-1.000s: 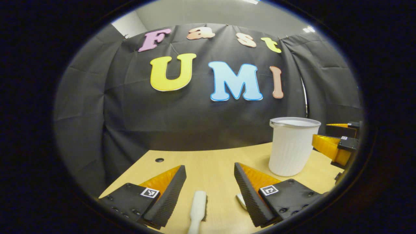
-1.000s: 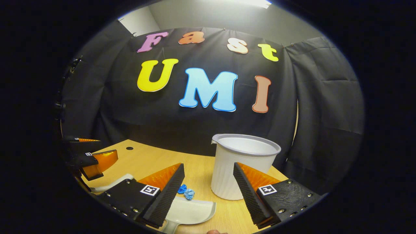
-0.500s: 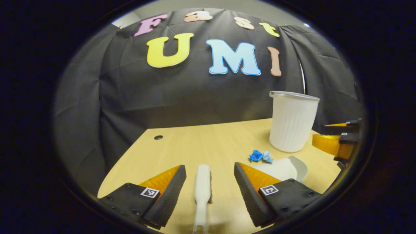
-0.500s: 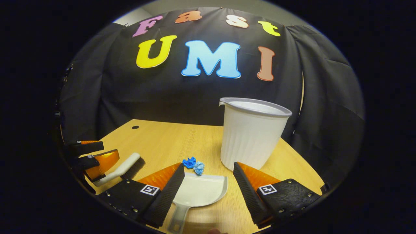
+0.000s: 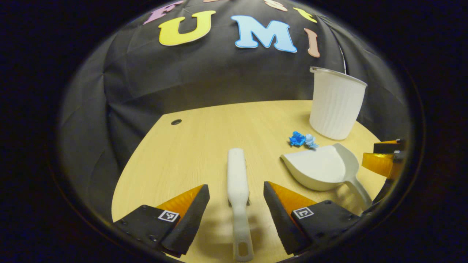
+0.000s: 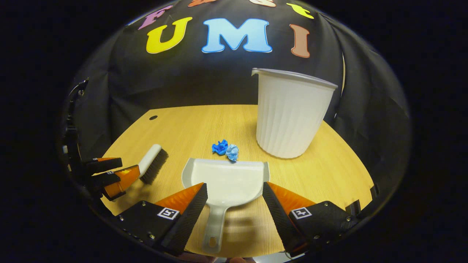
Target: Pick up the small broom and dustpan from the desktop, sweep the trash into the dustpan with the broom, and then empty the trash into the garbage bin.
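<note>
Between the spread fingers of the left gripper (image 5: 236, 204) lay the small broom (image 5: 237, 186), its long axis running straight along the gripper's line of sight, handle end with the hanging hole nearest the camera and bristle head pointing away toward the booth wall. The jaws stood wide apart, holding nothing, with clear gaps on both sides of the handle. In the right gripper view the right gripper (image 6: 234, 206) was likewise wide open and empty, straddling the handle of the dustpan (image 6: 226, 182), whose handle pointed back at the camera and whose open mouth faced away. Each tool lay directly ahead of its own gripper and roughly centred; judged from this, the coming move called only for a short advance along the handle axis and a closing across the narrow width. The left gripper was the nearer to the broom, the right to the dustpan. Just beyond the dustpan's front lip sat the trash (image 6: 225, 149), two crumpled blue scraps touching each other, very close to the lip. The garbage bin (image 6: 292, 113), white and ribbed, stood upright on the desktop (image 6: 190, 124) beyond and to the right of the trash. Each gripper body carried small square black-and-white coded markers; no brand or readable label was seen on broom, dustpan or bin.
</note>
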The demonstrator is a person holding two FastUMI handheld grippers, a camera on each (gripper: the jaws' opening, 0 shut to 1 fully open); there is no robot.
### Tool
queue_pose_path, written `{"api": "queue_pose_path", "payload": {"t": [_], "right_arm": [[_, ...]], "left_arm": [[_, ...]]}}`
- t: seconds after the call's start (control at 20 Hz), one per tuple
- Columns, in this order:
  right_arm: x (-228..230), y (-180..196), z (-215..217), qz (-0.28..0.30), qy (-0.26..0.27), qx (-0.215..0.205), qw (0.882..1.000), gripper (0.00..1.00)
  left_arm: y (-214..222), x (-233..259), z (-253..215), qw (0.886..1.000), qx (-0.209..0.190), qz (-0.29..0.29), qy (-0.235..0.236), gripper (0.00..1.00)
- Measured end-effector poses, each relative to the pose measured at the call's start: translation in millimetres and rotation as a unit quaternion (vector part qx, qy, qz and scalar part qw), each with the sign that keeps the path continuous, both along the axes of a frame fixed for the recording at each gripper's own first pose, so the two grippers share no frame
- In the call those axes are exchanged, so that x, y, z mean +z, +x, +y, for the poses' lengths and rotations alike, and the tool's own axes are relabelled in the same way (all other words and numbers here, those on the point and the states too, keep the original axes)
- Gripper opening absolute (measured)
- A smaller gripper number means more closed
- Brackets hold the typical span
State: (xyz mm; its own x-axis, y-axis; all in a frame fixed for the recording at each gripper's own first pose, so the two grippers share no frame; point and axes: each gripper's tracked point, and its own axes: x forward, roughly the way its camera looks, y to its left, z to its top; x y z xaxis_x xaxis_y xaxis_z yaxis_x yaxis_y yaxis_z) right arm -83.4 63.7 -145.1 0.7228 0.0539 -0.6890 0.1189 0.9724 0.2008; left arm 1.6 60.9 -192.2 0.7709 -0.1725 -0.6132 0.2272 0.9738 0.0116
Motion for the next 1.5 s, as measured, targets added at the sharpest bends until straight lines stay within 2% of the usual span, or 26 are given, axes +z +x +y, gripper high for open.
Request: {"api": "queue_pose_path", "payload": {"t": [0.05,0.1,0.15,0.2,0.25,0.3,0.4,0.65,0.8,0.85,0.9,1.0,1.05,1.1,1.15,1.2,1.4,1.45,1.5], "right_arm": [[-5,-2,4,0.014,0.005,0.003,1.000,0.95],[-11,-7,9,0.031,0.011,0.008,0.999,0.95],[-16,-11,13,0.043,0.017,0.011,0.999,0.95],[-21,-12,16,0.056,0.022,0.015,0.998,0.95],[-25,-14,19,0.069,0.024,0.018,0.997,0.95],[-31,-19,23,0.083,0.027,0.022,0.996,0.95],[-39,-22,30,0.102,0.036,0.028,0.994,0.95],[-57,-23,42,0.140,0.038,0.051,0.988,0.96],[-66,-18,48,0.154,0.040,0.063,0.985,0.95],[-71,-17,50,0.159,0.038,0.065,0.984,0.95],[-74,-15,50,0.165,0.038,0.067,0.983,0.90],[-76,-16,51,0.172,0.042,0.072,0.981,0.85],[-78,-16,51,0.174,0.044,0.073,0.981,0.84],[-80,-15,50,0.175,0.044,0.073,0.981,0.84],[-83,-15,47,0.177,0.039,0.071,0.981,0.84],[-85,-14,46,0.178,0.039,0.071,0.981,0.77],[-88,-13,44,0.180,0.047,0.074,0.980,0.66],[-84,-15,43,0.179,0.047,0.073,0.980,0.66],[-88,-13,43,0.178,0.045,0.073,0.980,0.59]], "left_arm": [[-1,-7,1,1.000,-0.001,0.018,0.000,1.00],[-3,-13,2,0.999,-0.001,0.033,-0.001,0.93],[-3,-17,1,0.999,0.000,0.044,-0.003,0.94],[-5,-21,1,0.998,0.000,0.056,-0.005,1.00],[-7,-28,1,0.998,0.000,0.069,-0.004,0.94],[-7,-32,3,0.997,0.000,0.078,-0.002,0.95],[-7,-39,2,0.996,-0.002,0.090,0.004,1.00],[1,-46,2,0.994,-0.004,0.105,0.016,1.00],[5,-51,-1,0.993,-0.010,0.114,0.023,0.95],[5,-51,-2,0.993,-0.012,0.117,0.024,0.82],[7,-53,-3,0.993,-0.014,0.119,0.026,0.88],[9,-55,-7,0.992,-0.020,0.124,0.028,0.88],[10,-56,-7,0.992,-0.022,0.124,0.029,0.78],[11,-56,-7,0.992,-0.022,0.124,0.029,0.75],[11,-57,-7,0.991,-0.023,0.126,0.029,0.67],[10,-58,-6,0.991,-0.025,0.130,0.029,0.60],[13,-58,-2,0.991,-0.020,0.131,0.033,0.53],[12,-61,-2,0.990,-0.019,0.133,0.031,0.54],[11,-60,-3,0.990,-0.019,0.135,0.031,0.51]]}}
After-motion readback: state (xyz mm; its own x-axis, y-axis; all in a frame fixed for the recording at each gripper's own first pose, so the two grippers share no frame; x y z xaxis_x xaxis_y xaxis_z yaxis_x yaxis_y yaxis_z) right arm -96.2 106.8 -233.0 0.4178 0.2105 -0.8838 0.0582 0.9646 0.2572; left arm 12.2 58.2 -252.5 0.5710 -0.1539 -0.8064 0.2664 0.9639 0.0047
